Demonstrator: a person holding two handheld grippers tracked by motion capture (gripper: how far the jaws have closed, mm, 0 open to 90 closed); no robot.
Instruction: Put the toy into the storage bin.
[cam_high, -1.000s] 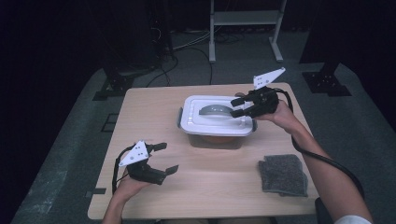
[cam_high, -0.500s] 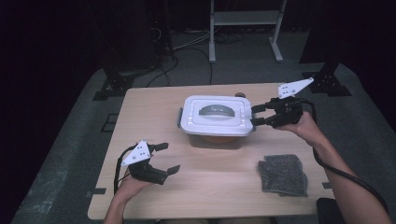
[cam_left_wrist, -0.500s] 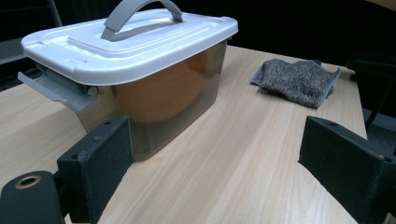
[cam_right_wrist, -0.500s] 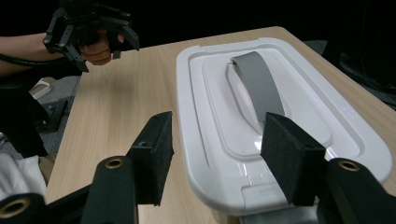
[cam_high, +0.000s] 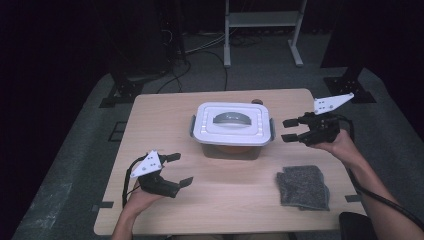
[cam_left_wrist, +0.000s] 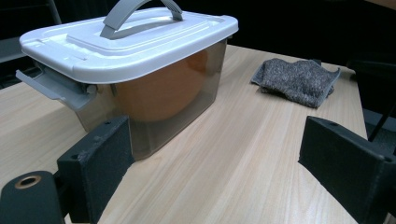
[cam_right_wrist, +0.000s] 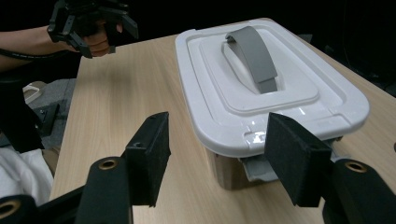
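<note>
A clear plastic box with a white lid and a grey handle stands mid-table. Something orange sits inside it. My right gripper hovers just right of the box, apart from it and pointing at its end. Its jaws have just been opening and stand open with nothing between them. In the right gripper view, the lid and grey end latch lie just ahead of my right gripper. My left gripper rests open and empty at the front left. In its own view, the left gripper faces the box.
A folded grey cloth lies at the table's front right, also seen as the cloth beyond the box. A small dark round thing sits near the far table edge. A metal rack stands on the floor behind.
My right gripper has moved from above the box lid to the right, off the box, and its jaws have spread wider. The left gripper has stayed put.
</note>
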